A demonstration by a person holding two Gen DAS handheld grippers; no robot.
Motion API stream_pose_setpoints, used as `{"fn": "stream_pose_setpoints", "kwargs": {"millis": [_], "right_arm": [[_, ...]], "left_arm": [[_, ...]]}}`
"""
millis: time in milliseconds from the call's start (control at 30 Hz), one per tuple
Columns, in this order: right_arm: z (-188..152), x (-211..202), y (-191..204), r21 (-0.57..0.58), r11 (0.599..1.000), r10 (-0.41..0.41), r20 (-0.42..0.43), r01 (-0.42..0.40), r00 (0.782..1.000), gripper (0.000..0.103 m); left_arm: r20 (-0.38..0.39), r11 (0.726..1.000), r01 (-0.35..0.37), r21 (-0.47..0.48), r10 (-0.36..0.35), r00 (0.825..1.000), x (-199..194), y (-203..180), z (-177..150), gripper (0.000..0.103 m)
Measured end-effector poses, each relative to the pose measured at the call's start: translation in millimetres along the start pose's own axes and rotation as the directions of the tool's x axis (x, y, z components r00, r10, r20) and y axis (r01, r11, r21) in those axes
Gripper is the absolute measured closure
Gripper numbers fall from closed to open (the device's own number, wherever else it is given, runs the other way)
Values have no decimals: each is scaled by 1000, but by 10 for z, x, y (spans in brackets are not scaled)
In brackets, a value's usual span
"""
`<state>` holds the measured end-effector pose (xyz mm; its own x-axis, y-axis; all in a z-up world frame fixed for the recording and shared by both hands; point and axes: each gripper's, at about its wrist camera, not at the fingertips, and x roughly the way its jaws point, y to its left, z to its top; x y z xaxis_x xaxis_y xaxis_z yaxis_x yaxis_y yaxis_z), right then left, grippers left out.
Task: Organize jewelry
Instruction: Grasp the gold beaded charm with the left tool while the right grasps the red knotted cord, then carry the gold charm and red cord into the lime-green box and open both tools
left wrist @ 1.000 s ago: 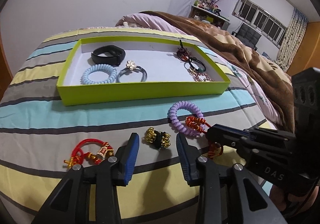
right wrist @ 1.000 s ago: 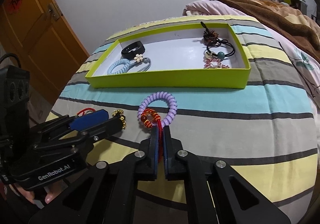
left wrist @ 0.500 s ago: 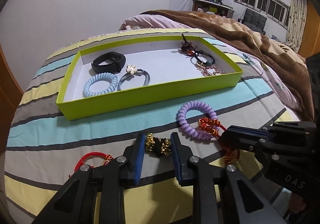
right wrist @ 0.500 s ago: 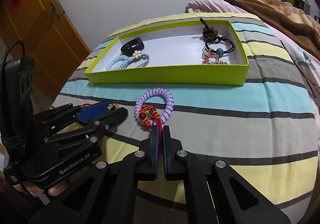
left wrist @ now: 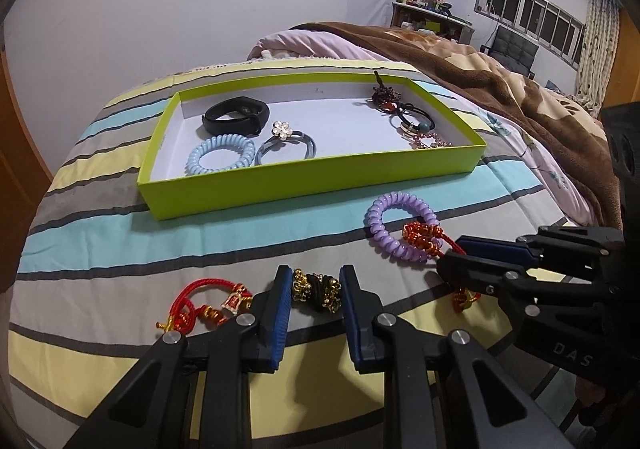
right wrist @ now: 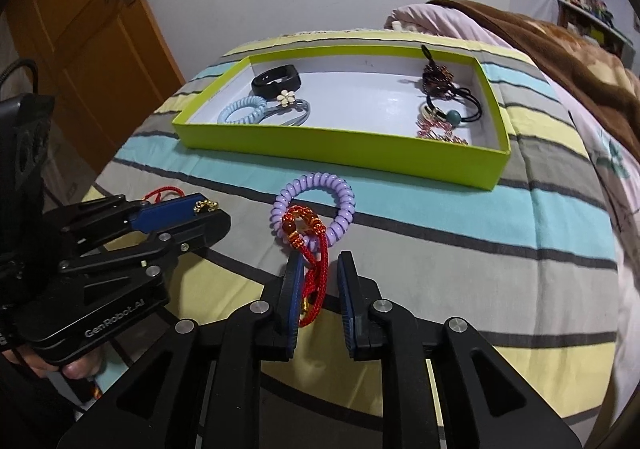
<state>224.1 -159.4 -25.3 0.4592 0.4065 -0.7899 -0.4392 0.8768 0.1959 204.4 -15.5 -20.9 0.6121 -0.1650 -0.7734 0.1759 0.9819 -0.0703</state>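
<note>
Half a second back my right tool (right wrist: 318,281) was pinched shut on the red cord bracelet (right wrist: 310,249); now its jaws stand narrowly apart, the cord lying loose between them against the left pad, so I read that grip as let go or never secure. Meanwhile my left tool (left wrist: 314,291) has closed in from wide to a middling gap that brackets the black-and-gold bead bracelet (left wrist: 316,289), pads just beside it, not yet pressing. Both pieces rest on the striped bed (left wrist: 120,241), as does the purple coil band (right wrist: 316,205) at 12 o'clock from the right tool, tangled under the red cord's beads. At 9 o'clock of the left tool lies a second red charm bracelet (left wrist: 204,303). At 12 o'clock, the green tray (left wrist: 304,185) holds the sorted pieces. Four items remain outside, so I judge the job about half done; the right side needs a fresh grip.
</note>
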Motion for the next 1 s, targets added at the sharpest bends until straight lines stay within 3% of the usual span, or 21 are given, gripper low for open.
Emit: {"fn": "stream_pose_setpoints", "kwargs": {"millis": [100,500,1000], "right_arm": [[-4,4,17,-9,1000,-12,2,12,1000,95],[-31,-209,36,-3,1000,-4,61,5,998,95],[-24,-530,38,15,1000,6,137,-9,991,95]], "left_arm": [[4,1000,0,-1,0,1000,-15,10,-5,80],[75,999,51,-2,-51,996,-272,4,-25,80],[143,998,54,7,-55,988,-631,-11,-19,80]]}}
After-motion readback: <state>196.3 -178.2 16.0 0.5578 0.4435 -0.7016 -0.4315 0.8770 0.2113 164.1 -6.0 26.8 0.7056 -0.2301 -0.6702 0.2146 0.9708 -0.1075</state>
